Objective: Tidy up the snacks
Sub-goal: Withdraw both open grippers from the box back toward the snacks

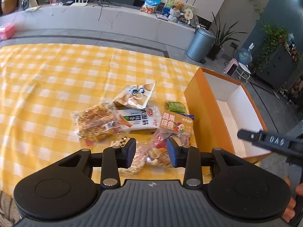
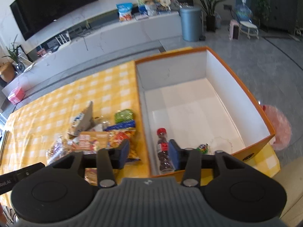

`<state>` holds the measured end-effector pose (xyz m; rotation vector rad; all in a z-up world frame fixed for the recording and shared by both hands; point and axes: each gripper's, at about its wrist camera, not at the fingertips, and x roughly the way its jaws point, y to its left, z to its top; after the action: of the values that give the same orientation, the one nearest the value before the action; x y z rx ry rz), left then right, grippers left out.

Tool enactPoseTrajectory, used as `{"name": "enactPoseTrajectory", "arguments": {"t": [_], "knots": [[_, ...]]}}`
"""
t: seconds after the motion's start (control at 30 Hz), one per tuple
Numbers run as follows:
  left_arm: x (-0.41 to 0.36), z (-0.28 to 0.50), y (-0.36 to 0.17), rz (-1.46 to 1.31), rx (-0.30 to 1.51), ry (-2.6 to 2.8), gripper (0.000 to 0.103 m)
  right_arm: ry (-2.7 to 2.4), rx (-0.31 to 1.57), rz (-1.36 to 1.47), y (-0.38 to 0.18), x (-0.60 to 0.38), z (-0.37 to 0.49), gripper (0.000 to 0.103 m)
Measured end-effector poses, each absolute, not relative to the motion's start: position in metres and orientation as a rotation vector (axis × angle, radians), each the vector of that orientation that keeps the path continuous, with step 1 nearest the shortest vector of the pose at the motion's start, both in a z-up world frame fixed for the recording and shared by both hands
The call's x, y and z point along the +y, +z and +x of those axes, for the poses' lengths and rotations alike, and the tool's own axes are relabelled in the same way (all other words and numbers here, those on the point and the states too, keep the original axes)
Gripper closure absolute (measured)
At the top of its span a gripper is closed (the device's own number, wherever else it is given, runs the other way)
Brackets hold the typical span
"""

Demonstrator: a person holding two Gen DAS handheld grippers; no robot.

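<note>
Snack pile (image 1: 132,119) on checked cloth (image 1: 47,75), just left of orange box (image 2: 236,87); bottle (image 2: 163,149) lying in box near corner. Left gripper (image 1: 151,151) parted over mixed-fruit bag (image 1: 174,128), gripping nothing. Right gripper (image 2: 149,154) spread, empty. Best pinch bag by top edge, lift clear of neighbours.

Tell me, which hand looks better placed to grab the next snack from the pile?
Probably the left. The left gripper hangs open right over the snack pile, while the right gripper sits open at the orange box.
</note>
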<state>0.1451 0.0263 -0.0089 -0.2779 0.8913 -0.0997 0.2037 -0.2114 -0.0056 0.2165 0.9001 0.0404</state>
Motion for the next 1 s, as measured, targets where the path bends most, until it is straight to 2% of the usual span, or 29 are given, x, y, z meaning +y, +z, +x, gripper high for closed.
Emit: {"name": "enactPoseTrajectory", "arguments": {"t": [0.03, 0.07, 0.1, 0.2, 0.47, 0.8, 0.87, 0.97, 1.0], "knots": [[0.029, 0.142, -0.009, -0.268, 0.888, -0.098, 0.057, 0.045, 0.891, 0.209, -0.002, -0.207, 0.201, 0.031], [0.031, 0.138, -0.009, -0.261, 0.883, -0.089, 0.056, 0.048, 0.88, 0.202, 0.0, -0.203, 0.199, 0.017], [0.035, 0.135, -0.009, -0.257, 0.878, -0.077, 0.054, 0.054, 0.866, 0.196, 0.003, -0.197, 0.196, 0.012], [0.045, 0.125, -0.012, -0.24, 0.869, -0.033, 0.047, 0.09, 0.848, 0.192, 0.005, -0.181, 0.19, 0.004], [0.079, 0.114, -0.029, -0.197, 0.942, 0.044, 0.047, 0.131, 0.813, 0.153, -0.012, -0.127, 0.174, 0.003], [0.106, 0.103, -0.04, -0.21, 0.843, 0.084, 0.047, 0.078, 0.912, 0.151, -0.064, -0.085, 0.186, 0.003], [0.109, 0.102, -0.041, -0.217, 0.812, 0.115, 0.043, 0.057, 0.94, 0.137, -0.074, -0.079, 0.192, 0.003], [0.115, 0.107, -0.043, -0.235, 0.829, 0.112, 0.027, 0.014, 0.951, 0.074, -0.087, -0.069, 0.201, 0.003], [0.118, 0.111, -0.046, -0.248, 0.856, 0.077, 0.014, -0.002, 0.947, 0.053, -0.091, -0.066, 0.203, 0.003]]}}
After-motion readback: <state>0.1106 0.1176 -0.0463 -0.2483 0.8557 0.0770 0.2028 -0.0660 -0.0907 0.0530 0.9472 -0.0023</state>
